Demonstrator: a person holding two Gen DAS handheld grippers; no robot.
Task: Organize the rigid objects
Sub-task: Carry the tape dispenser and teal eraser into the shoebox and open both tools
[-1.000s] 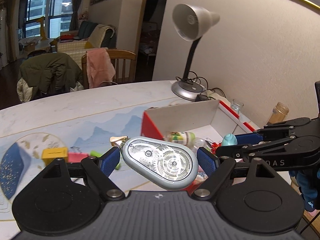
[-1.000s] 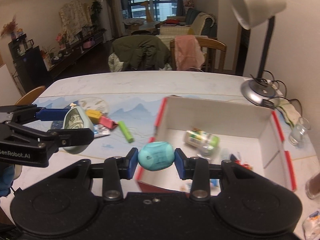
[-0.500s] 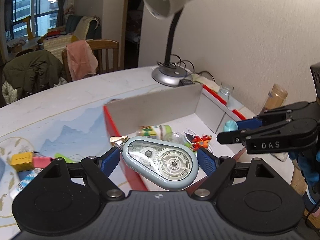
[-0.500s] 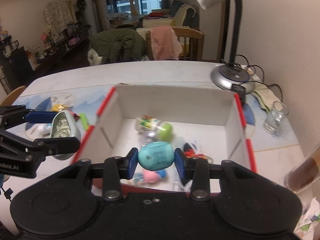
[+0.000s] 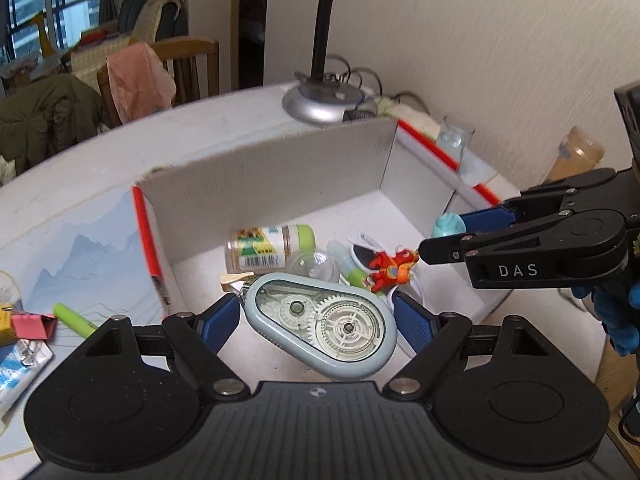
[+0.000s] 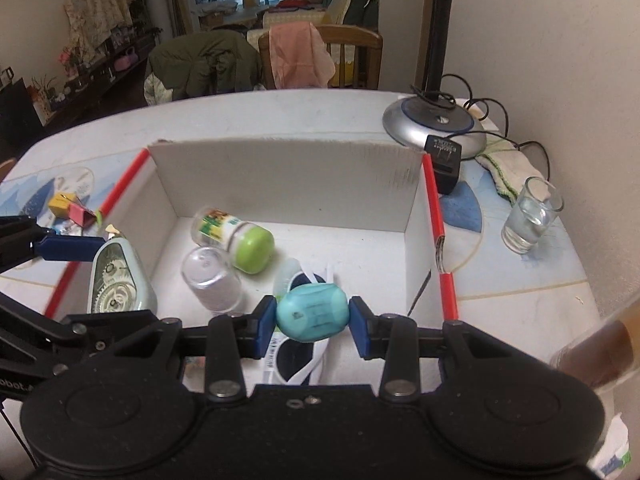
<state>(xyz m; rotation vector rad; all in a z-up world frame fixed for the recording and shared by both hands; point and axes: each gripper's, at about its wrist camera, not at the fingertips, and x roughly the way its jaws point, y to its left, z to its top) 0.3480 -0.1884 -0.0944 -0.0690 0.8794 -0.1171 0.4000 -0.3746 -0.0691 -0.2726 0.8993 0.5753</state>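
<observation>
1. The left tool is clamped on a grey-blue correction tape dispenser, its blue pads pressing the dispenser's two ends; the clear face with its gears points up at the camera.
2. The right tool is clamped on a teal egg-shaped object, gripped at its left and right sides.
3. Both tools hang over the open white cardboard box with red edges, the left tool near the box's left wall and the right tool toward its near side; neither held item touches the box floor as far as can be seen.
4. Inside the box lie a small bottle with a green cap on its side, a clear plastic cup just beside it, a red-orange toy figure, and a white-and-dark packet under the right tool.
5. On the tabletop left of the box sit a green highlighter, a pink binder clip and a yellow block.
6. Right of the box stand a glass of water and a black power adapter; behind them is the silver base of a desk lamp, with a white cloth beside it.
</observation>
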